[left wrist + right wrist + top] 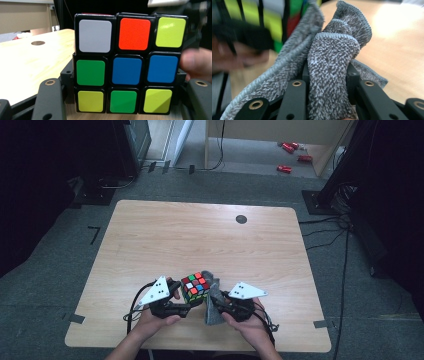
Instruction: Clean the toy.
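The puzzle cube (195,288) sits low on the tabletop (200,240), near the front edge at about six o'clock from the tabletop's middle, held between the fingers of the left gripper (186,304), which clamp its sides. In the left gripper view the face toward the camera reads white, orange, yellow across the top row, green, blue, blue in the middle, and yellow, green, yellow below. At three o'clock from the cube, touching its side, hangs a grey cloth (212,304), bunched and pinched tight between the fingers of the right gripper (220,306). A dark round spot (241,219) lies on the tabletop at about one o'clock, well apart from the cube. Beyond the far edge, red objects (291,156) lie on the floor.
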Demonstrator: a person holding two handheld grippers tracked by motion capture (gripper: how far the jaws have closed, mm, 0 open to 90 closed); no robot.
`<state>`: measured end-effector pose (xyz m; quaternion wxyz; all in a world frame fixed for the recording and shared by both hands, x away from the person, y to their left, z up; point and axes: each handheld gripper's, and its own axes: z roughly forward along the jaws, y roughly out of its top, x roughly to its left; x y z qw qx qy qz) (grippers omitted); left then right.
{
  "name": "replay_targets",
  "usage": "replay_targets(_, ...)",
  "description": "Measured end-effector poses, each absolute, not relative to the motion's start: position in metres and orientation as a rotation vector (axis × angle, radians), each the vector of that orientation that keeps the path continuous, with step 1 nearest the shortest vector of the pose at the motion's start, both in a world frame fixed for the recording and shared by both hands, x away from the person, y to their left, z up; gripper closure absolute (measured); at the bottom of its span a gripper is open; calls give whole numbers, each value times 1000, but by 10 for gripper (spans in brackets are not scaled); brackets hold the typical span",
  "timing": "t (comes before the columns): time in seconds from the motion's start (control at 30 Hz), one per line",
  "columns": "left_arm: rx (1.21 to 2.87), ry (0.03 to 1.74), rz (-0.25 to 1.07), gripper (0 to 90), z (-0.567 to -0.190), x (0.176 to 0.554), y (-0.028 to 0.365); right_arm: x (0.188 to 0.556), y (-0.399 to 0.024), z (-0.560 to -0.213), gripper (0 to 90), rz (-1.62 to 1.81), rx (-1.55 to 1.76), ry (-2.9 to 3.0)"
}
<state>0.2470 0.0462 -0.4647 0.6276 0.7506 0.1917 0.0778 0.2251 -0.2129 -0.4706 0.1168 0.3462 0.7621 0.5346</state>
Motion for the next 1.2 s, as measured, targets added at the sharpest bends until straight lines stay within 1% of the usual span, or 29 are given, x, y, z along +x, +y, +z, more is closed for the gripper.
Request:
replay_targets(0.17,1746,415,167,337,-467,245,40,219,-228,-453,710,1768,1018,2027)
replay_targets(0.23,1741,409,160,337,-466,244,40,218,-225,-453,712,1755,989,2046)
replay_targets(0.37,1737,418,157,337,-465,245,42,223,-220,-466,711,1765,1026,2156)
replay_targets(0.5,1728,426,164,337,-465,246,44,226,-215,-474,703,1669,1008,2270)
replay_targets(0.7,1742,421,170,337,-466,246,43,225,-226,-464,700,1756,1061,2076)
replay_targets(0.8,1747,409,160,337,-466,244,40,220,-225,-460,702,1786,1032,2031)
replay_targets(0.93,1743,416,161,337,-466,245,42,221,-219,-468,707,1782,1030,2087)
replay_targets(1.07,1735,427,165,337,-465,246,44,224,-214,-475,702,1694,1012,2214)
replay_targets(1.13,1738,427,167,337,-465,247,44,223,-212,-474,700,1604,1006,2204)
replay_targets(1.2,1748,419,175,337,-466,246,43,224,-217,-471,701,1610,1046,2139)
